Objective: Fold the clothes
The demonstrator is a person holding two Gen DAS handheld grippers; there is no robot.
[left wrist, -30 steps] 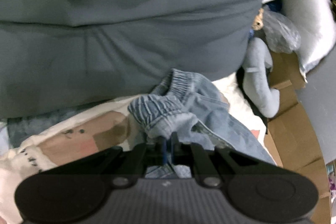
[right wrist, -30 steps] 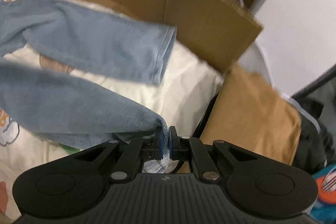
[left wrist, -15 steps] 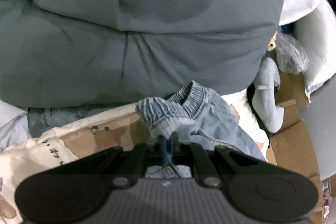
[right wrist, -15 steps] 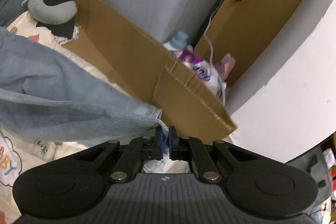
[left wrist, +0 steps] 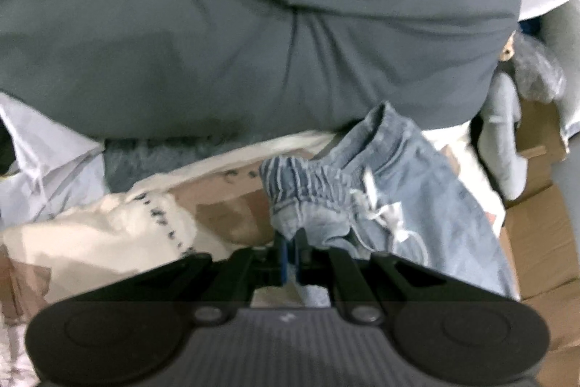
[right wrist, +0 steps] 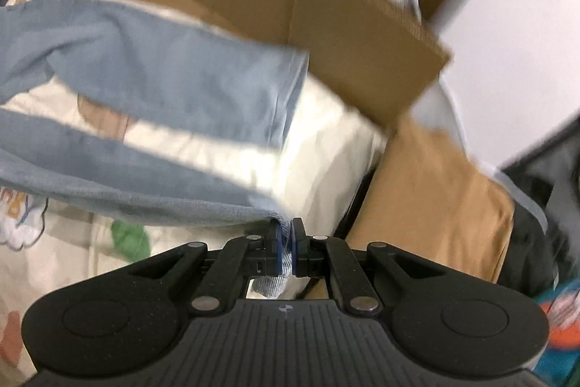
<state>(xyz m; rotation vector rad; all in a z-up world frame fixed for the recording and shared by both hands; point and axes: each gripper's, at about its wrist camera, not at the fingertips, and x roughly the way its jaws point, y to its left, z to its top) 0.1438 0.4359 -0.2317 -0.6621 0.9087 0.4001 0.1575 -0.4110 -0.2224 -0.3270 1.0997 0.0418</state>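
Observation:
A pair of light blue denim trousers [left wrist: 409, 191] with an elastic waistband and white drawstring lies over a cream printed bedsheet [left wrist: 108, 234]. My left gripper [left wrist: 289, 251] is shut on the gathered waistband. In the right wrist view the two trouser legs [right wrist: 163, 78] stretch leftward above the sheet [right wrist: 326, 147]. My right gripper [right wrist: 285, 240] is shut on the hem of the nearer leg; the farther leg hangs free with its cuff toward the box.
A big grey pillow [left wrist: 253, 24] fills the far side in the left wrist view, with a grey neck pillow [left wrist: 504, 151] at its right. An open cardboard box [right wrist: 290, 6] and a tan folded cloth [right wrist: 435, 205] flank the bed edge; a white wall [right wrist: 514, 24] rises behind.
The left gripper has carried the waistband leftward and slightly down along the pillow. The right gripper swung up toward the box and wall half a second ago, then came back down over the sheet.

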